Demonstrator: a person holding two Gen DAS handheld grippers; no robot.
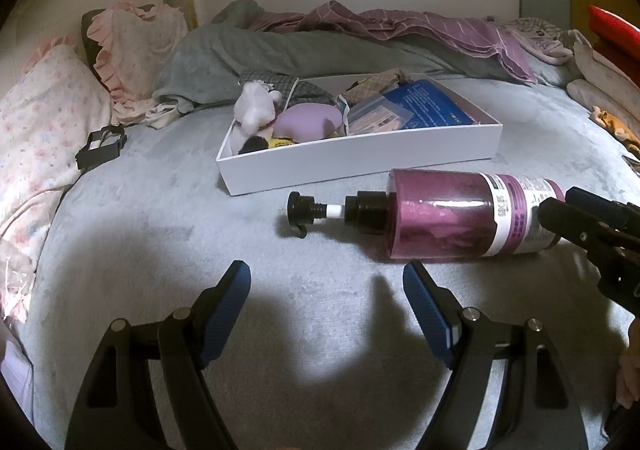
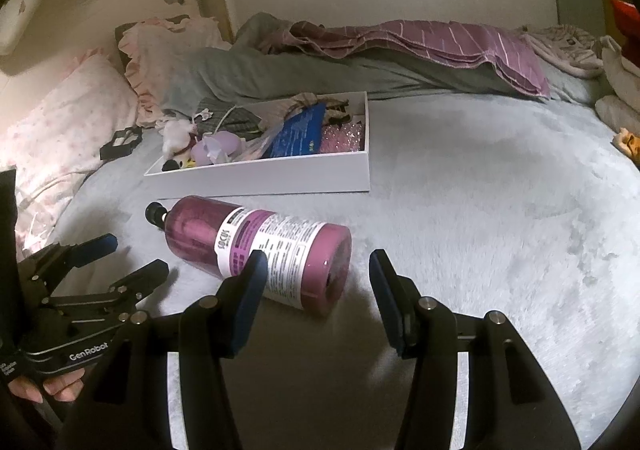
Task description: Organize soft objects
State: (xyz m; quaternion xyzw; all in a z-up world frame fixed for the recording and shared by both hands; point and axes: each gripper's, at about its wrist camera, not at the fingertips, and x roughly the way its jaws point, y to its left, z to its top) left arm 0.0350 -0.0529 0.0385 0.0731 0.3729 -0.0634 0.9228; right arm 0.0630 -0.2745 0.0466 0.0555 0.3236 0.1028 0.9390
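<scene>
soft toys already fill the shallow white cardboard box; both jaws released, the purple plastic pump bottle lies ahead of the right gripper, not grasped.

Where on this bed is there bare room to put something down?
The widest bare patch of blanket lies right of the white box and the purple bottle. Another lies between the bottle's pump and the pillows. The box is crowded, and clothes pile along the wall.

Shallow white box on the bed, holding white plush, lilac cushion, folded cloths
</scene>
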